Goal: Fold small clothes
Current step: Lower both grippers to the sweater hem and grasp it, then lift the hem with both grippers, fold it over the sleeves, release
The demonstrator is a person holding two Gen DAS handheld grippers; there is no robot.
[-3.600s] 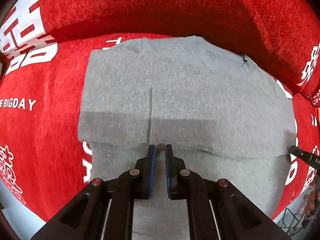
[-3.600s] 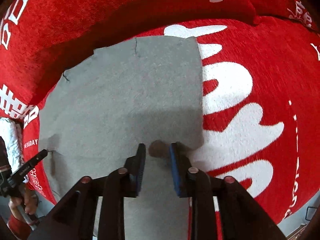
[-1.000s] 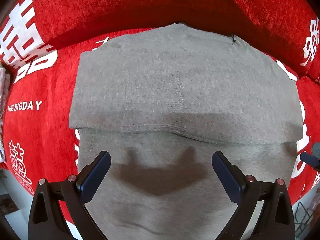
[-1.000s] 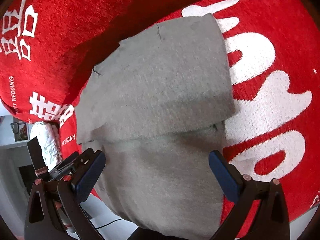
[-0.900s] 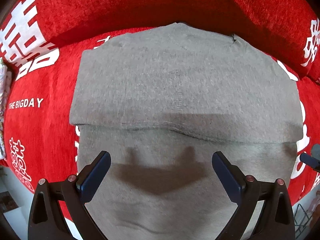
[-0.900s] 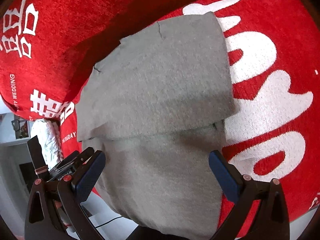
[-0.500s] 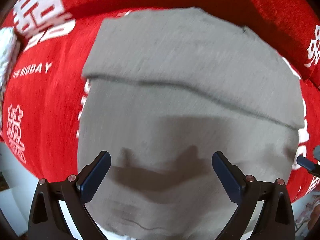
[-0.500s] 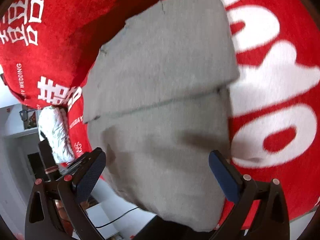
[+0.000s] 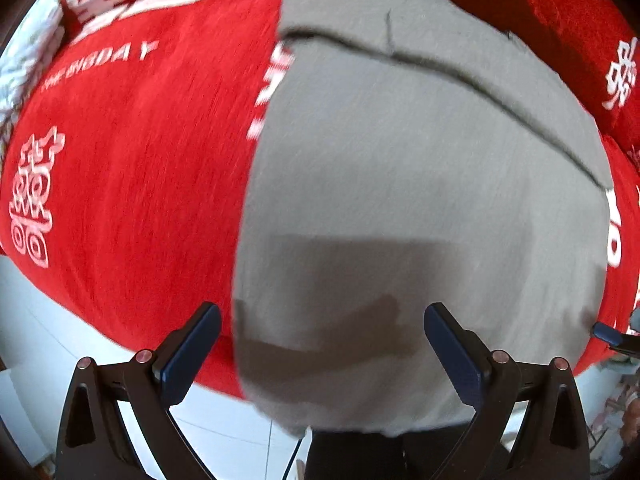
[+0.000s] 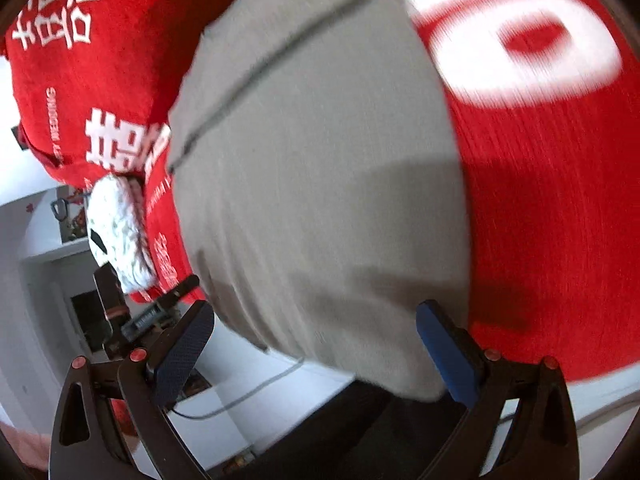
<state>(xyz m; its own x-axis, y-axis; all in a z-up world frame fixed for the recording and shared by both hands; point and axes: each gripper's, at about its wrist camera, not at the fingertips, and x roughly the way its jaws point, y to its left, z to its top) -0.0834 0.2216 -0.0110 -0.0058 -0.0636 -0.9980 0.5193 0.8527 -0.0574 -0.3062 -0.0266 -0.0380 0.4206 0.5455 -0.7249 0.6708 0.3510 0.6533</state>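
Grey garment lies partly folded on the red sofa cover; the fold edge crosses its far part and the near hem hangs over the seat's front edge. Left gripper spread wide, holding nothing, above the hem's left corner. Right gripper equally wide, empty, over the hem's right part. Bare red cover flanks both side edges.

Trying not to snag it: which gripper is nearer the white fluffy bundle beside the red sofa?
Left. The left gripper hangs at the grey knit garment's left hem corner, on the white fluffy bundle's side; the right gripper is at the right hem corner, farther off.
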